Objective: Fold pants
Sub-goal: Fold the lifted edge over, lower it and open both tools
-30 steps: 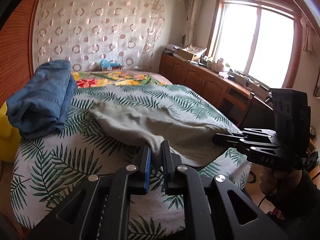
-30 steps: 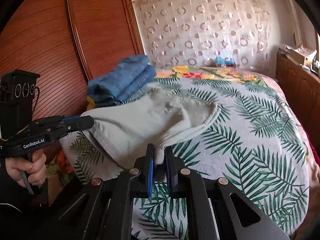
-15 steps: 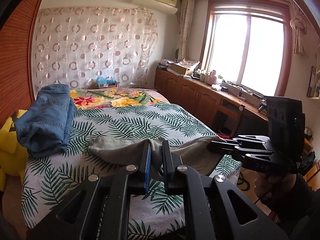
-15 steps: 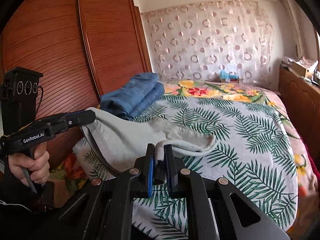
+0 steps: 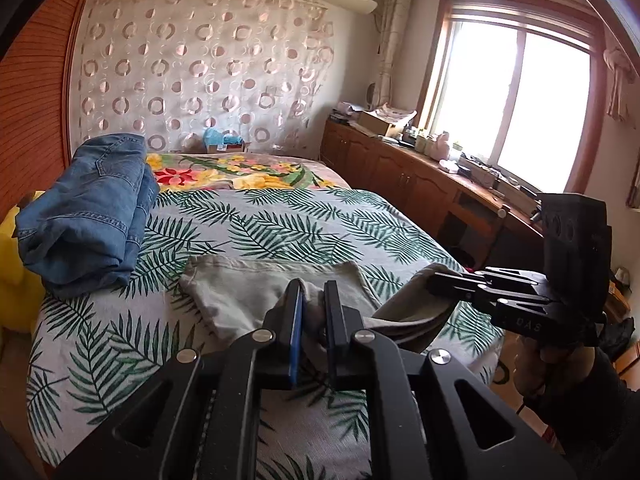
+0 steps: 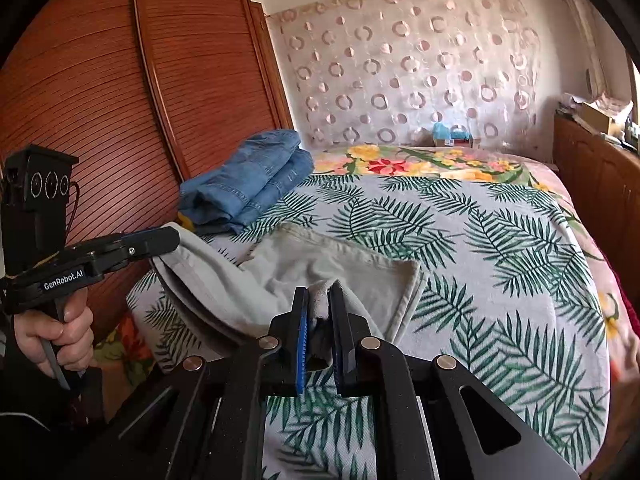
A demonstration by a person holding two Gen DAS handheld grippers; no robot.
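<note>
Left wrist view: we see left gripper (image 5: 313, 294) and right gripper (image 5: 434, 278), centre-right, each clamping the grey pants (image 5: 240, 288) edge.

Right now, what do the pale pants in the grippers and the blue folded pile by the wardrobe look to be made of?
Pale pants: soft woven cloth, likely cotton twill; matte grey-beige, drapes limply with a stitched hem. Blue folded pile: denim, by the faded blue weave, contrast seam stitching and a back pocket. Exact fibre cannot be told from a look.
</note>
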